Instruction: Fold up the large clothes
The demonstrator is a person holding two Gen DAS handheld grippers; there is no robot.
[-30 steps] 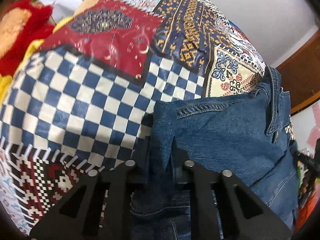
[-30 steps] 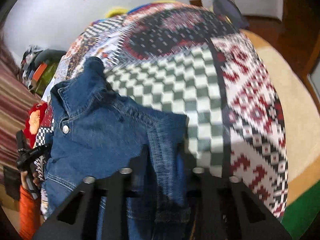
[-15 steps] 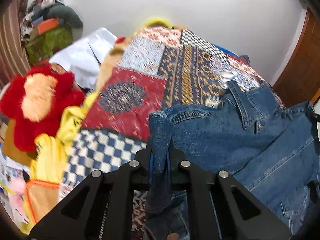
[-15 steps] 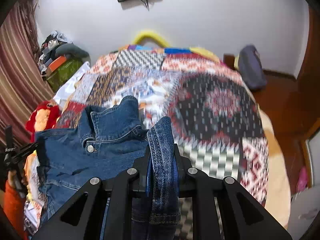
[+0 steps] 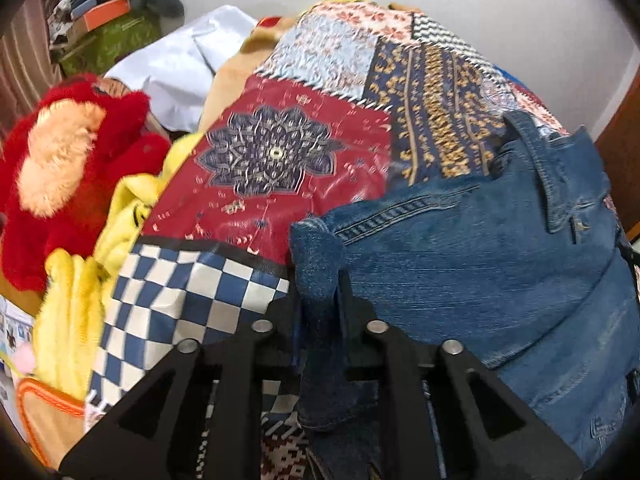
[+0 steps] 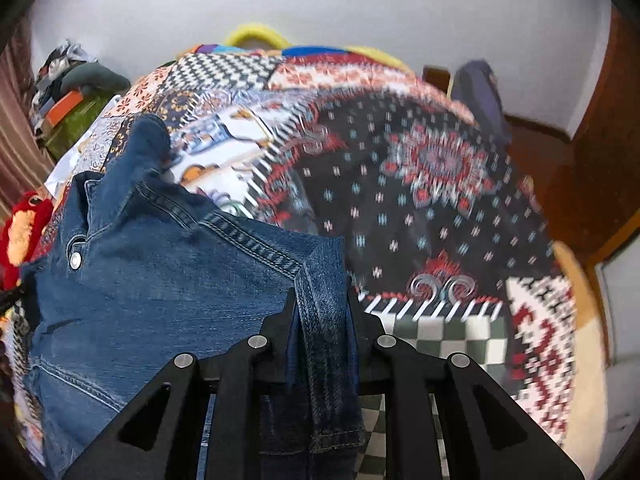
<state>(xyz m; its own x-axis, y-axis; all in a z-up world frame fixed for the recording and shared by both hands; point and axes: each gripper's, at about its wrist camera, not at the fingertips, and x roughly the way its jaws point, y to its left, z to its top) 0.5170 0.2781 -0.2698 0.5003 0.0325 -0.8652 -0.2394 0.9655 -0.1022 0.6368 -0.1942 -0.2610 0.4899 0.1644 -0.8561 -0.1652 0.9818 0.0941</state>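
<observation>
While the left gripper (image 5: 318, 300) pinches a bunched fold of the denim jacket (image 5: 480, 264), its jaws have just been opening slightly, though cloth sits between the pads. The right gripper (image 6: 322, 312) is clamped on the jacket's other edge, a doubled band of denim hanging down between its fingers (image 6: 280, 332). Beyond both grippers the jacket spreads across a patchwork bedspread (image 5: 280, 160), collar away from the cameras. Past the bed's left side lie a red plush toy (image 5: 68, 160) and a yellow cloth (image 5: 76, 312); a white wall (image 6: 360, 8) stands farthest back.
</observation>
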